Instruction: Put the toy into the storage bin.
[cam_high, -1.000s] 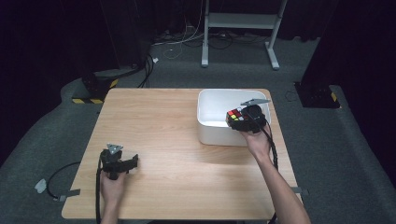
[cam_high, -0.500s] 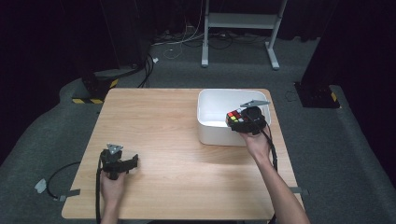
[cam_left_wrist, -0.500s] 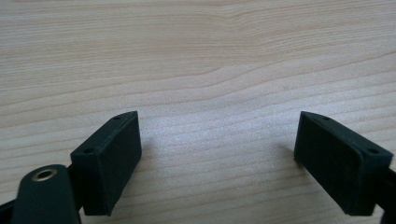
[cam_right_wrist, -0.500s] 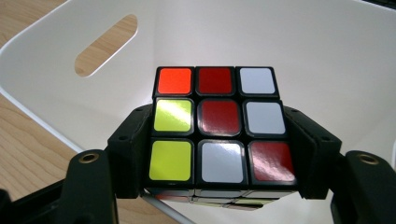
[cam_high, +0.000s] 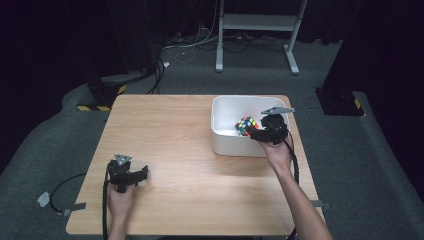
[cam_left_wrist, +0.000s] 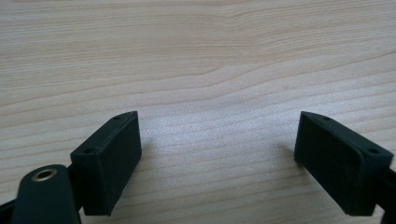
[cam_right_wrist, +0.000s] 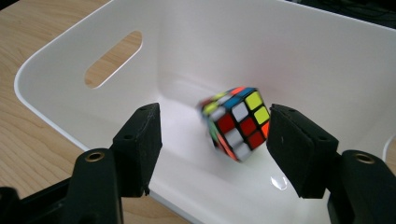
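Observation:
A scrambled colour cube (cam_right_wrist: 236, 122) hangs tilted and motion-blurred inside the white bin (cam_right_wrist: 303, 56), just past my right gripper (cam_right_wrist: 215, 116). Its jaws have just been closing, but a clear gap separates the left pad from the cube, and only the right pad (cam_right_wrist: 292, 140) is near it. In the high view the cube (cam_high: 246, 125) shows over the bin (cam_high: 220, 145) beside the right gripper (cam_high: 256, 132). My left gripper (cam_high: 127, 175) rests low over the wooden table (cam_high: 190, 190) at the front left, open (cam_left_wrist: 217, 126), with bare wood between its jaws.
The bin has an oval handle slot (cam_right_wrist: 113, 58) in its near-left wall. A cable (cam_high: 60, 187) trails off the table's left edge. A metal stand (cam_high: 255, 22) and more cables lie on the floor beyond the table.
Both hands have stayed where they were. The cube has kept its place over the bin by the right jaws in the high view.

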